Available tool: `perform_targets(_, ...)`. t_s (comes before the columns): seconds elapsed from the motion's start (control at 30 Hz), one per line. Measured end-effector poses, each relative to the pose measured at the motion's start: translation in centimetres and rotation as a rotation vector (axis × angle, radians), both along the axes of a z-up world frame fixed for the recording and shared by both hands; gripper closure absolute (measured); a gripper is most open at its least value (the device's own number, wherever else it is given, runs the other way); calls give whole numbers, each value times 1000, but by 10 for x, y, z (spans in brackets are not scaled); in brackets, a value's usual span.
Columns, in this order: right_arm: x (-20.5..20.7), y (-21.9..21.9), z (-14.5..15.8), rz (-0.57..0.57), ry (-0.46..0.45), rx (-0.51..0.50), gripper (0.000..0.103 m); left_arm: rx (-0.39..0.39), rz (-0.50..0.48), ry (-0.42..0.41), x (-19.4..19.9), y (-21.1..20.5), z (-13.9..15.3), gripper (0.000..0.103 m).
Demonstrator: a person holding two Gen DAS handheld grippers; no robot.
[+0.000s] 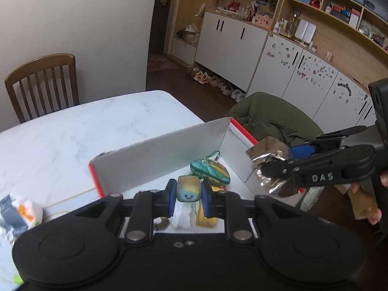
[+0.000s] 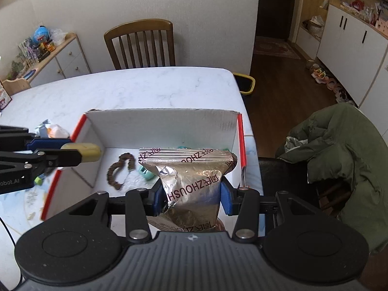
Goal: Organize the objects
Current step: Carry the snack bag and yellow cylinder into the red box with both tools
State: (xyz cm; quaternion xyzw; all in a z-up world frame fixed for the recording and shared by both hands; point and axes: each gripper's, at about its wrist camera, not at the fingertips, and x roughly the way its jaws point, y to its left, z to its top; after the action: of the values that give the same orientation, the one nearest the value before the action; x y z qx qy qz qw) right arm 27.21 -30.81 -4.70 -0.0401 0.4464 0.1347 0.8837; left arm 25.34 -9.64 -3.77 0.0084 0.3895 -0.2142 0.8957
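White cardboard box with red edges (image 1: 157,150) on the marble-patterned table (image 1: 72,131) holds a teal striped pouch (image 1: 211,172); the left tool (image 1: 186,194) pinches a small smiley-faced cube (image 1: 188,189) above it. From the right wrist, the right tool (image 2: 191,194) clamps a crinkled silver foil packet (image 2: 191,181) over the box (image 2: 160,123), where a brown bead bracelet (image 2: 118,169) lies.

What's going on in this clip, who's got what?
A person is tidying things into a white box on the marble table. The left gripper is shut on a small smiley-face toy block, the right gripper on a foil snack bag. Both are held over the box, not yet released.
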Motion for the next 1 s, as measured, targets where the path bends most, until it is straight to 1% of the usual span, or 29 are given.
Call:
perform_targets(0.13, 11, 7, -15, 34, 23, -20, 59, 13, 3, 11, 18, -14, -7, 84)
perform_targets(0.27, 9, 17, -31, 106, 49, -60, 59, 30, 8, 35, 33, -27, -20, 84)
perform_targets(0.4, 11, 27, -48, 145, 76, -102, 59, 31, 15, 65, 46, -35, -35, 84)
perform_targets(0.53, 12, 35, -59, 180, 91, -124, 59, 26, 19, 99, 56, -42, -48, 84)
perform_targets(0.77, 14, 30, -76, 194, 134, -135, 59, 59, 5, 153, 62, -52, -71, 84)
perform_targets(1.0, 13, 28, -86, 205, 162, -137, 58, 79, 1, 213, 65, -51, -85, 84)
